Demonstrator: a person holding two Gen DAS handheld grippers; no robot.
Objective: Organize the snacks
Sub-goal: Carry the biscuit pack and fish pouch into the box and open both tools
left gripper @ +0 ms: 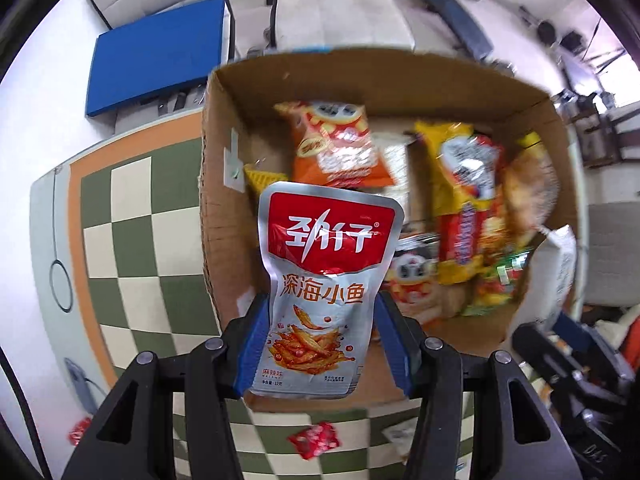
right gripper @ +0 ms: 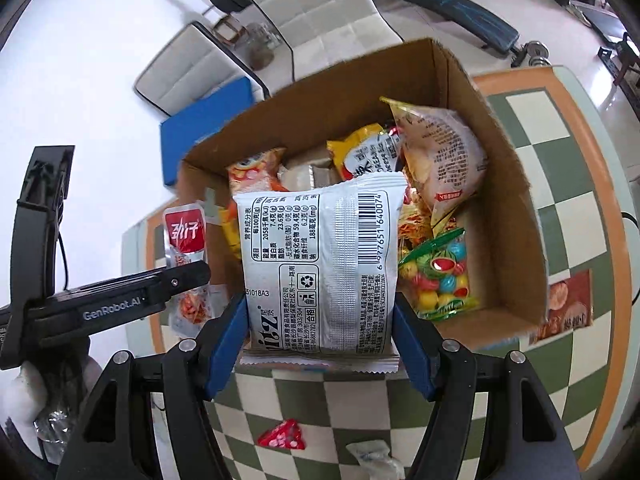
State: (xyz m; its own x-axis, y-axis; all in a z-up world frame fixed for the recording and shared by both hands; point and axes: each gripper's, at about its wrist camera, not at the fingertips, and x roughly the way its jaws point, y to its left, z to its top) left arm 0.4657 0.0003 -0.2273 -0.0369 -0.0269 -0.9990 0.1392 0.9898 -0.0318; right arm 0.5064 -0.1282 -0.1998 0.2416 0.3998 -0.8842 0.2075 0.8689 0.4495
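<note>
While the left gripper (left gripper: 320,344) clamps a fish pouch (left gripper: 326,280), the right gripper (right gripper: 320,336) clamps a white packet (right gripper: 320,264) above the box (right gripper: 500,184).

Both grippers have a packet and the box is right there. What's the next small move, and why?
Probably carry the left gripper a little further over the box before letting go. Its fish packet hangs at the box's near left edge, while the right gripper has its white packet at the near wall. Small red packets remain on the table.
</note>
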